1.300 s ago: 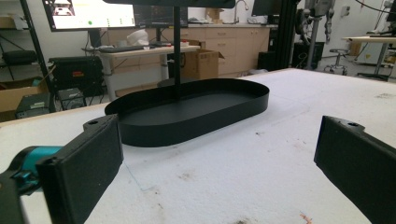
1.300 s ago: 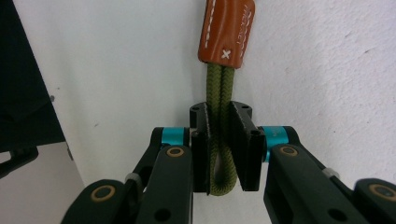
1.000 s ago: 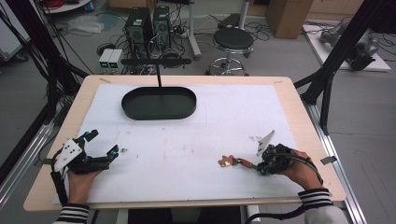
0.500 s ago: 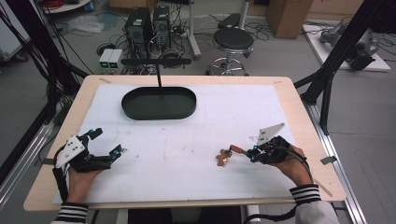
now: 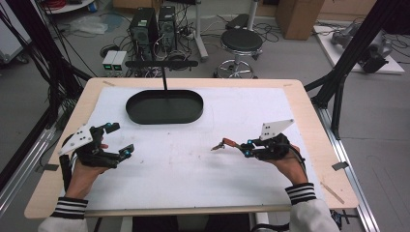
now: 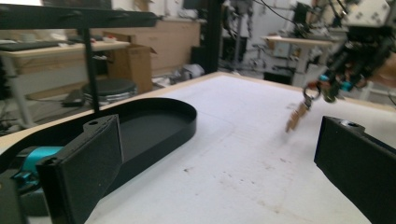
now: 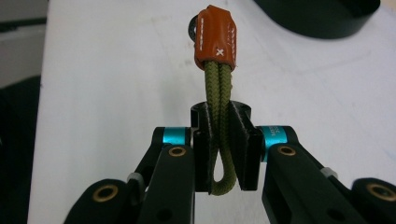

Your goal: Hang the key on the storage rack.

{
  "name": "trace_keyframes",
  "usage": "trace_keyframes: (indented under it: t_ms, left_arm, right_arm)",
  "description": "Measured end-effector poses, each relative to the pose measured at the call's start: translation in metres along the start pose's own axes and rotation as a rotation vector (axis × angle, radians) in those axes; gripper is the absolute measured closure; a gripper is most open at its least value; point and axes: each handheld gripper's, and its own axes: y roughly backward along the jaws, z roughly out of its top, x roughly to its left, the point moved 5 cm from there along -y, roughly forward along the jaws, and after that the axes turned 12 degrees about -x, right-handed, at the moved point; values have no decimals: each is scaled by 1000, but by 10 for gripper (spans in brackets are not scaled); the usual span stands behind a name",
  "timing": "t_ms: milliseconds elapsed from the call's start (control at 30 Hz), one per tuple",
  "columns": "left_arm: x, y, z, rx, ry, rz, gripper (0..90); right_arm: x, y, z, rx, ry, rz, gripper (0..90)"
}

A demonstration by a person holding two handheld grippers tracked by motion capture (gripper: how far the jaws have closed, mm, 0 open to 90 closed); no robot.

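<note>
2 tools hover over the counter (image 5: 193,159): the right tool (image 7: 225,144) pinches an olive cord loop (image 7: 218,116) near centre; the left tool (image 5: 118,140), spread empty, sits near a black tray (image 5: 164,107).

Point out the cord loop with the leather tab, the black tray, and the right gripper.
cord loop (image 7: 218,100), right gripper view, on the olive braided strands below the leather tab.
black tray (image 5: 164,117), high view, on its near rim.
right gripper (image 7: 219,151), right gripper view, between its fingertips, shut on the cord loop.
</note>
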Motion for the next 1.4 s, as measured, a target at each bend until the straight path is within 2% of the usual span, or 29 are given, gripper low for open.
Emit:
trace_keyframes:
  t_ms: [67,100,133,167,200,300,333,467,633,800,900,1000,1100,1133,1267,1400]
  left_arm:
    - [-1,-7,3,21,-16,-22,17]
    - [-1,-11,5,30,-21,-36,17]
    - [-2,-18,8,42,-12,-64,17]
    - [-2,-18,8,42,-12,-64,17]
    - [-3,-22,9,49,-8,-82,17]
    - [-7,-35,15,77,-22,-137,17]
    - [-8,-38,16,82,-25,-149,17]
    - [-11,-53,21,108,-38,-187,18]
    - [-18,-70,27,148,-40,-247,18]
    - [-27,-86,35,193,-36,-317,18]
    - [-35,-99,41,240,-49,-361,18]
    - [-40,-105,43,260,-59,-375,18]
    - [-49,-119,45,299,-75,-415,18]
    - [-49,-119,45,299,-75,-415,18]
    - [-56,-133,44,353,-92,-451,18]
    - [-63,-144,43,378,-103,-475,26]
  right_arm:
    - [0,-4,6,-42,-4,22,802]
    - [0,-7,14,-75,-4,53,802]
    - [0,-8,18,-82,7,59,802]
    - [0,-10,22,-89,10,69,802]
    - [0,-10,22,-89,10,69,802]
    - [-2,-13,36,-109,30,91,802]
    - [-3,-16,45,-115,48,102,802]
    - [-3,-20,58,-130,69,122,802]
    - [-3,-28,77,-117,113,149,802]
    - [-3,-34,85,-98,142,157,801]
    - [-3,-38,90,-87,151,170,802]
    - [-3,-41,91,-81,152,173,801]
    - [-2,-46,93,-69,159,184,801]
    - [-2,-46,93,-69,159,184,801]
    - [-1,-51,92,-52,167,191,801]
    - [1,-55,92,-34,173,192,801]
